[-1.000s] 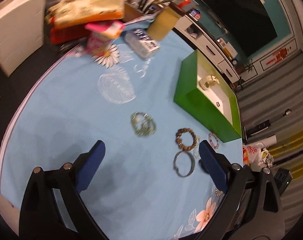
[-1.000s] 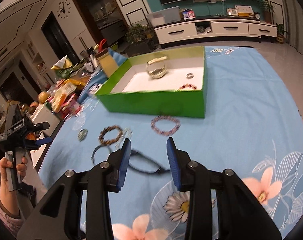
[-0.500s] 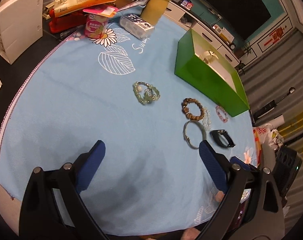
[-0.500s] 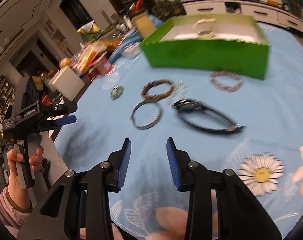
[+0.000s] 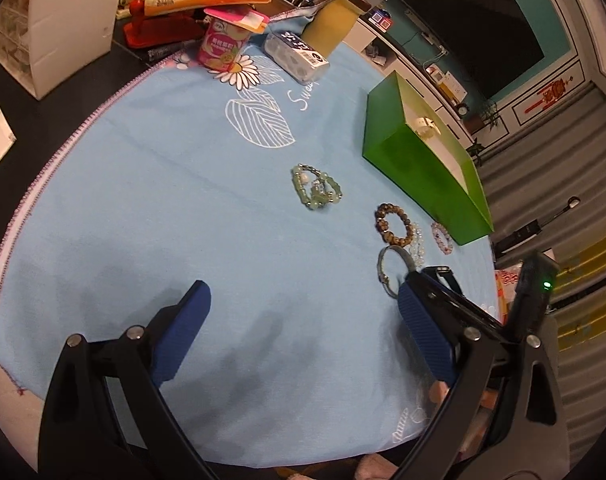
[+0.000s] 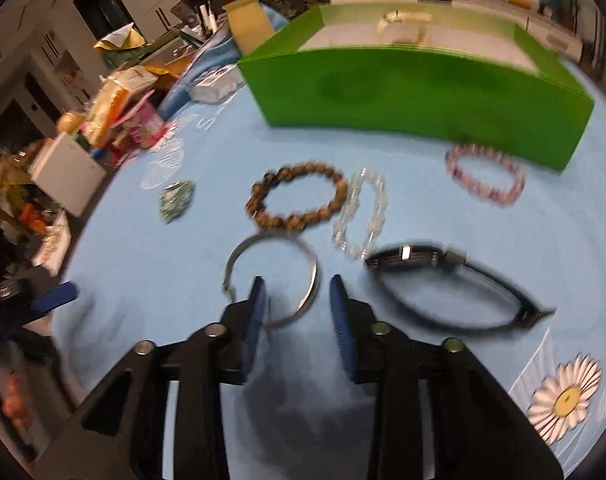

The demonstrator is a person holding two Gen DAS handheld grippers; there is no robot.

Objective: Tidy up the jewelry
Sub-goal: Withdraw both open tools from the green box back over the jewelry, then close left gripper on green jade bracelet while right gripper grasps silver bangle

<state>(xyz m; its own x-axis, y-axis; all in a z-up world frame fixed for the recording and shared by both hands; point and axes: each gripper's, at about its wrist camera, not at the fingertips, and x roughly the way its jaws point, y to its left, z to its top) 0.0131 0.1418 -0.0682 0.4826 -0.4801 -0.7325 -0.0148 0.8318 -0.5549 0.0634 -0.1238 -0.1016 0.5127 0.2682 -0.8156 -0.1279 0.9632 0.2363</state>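
Right gripper (image 6: 297,308): jaws narrowly apart, empty, around near edge of silver bangle (image 6: 273,276) | left gripper (image 5: 303,334): jaws wide, empty, above worktop (image 5: 163,200) | bead bracelets and watch (image 6: 455,292) lie by green box (image 6: 415,92), which stands at 12 o'clock.
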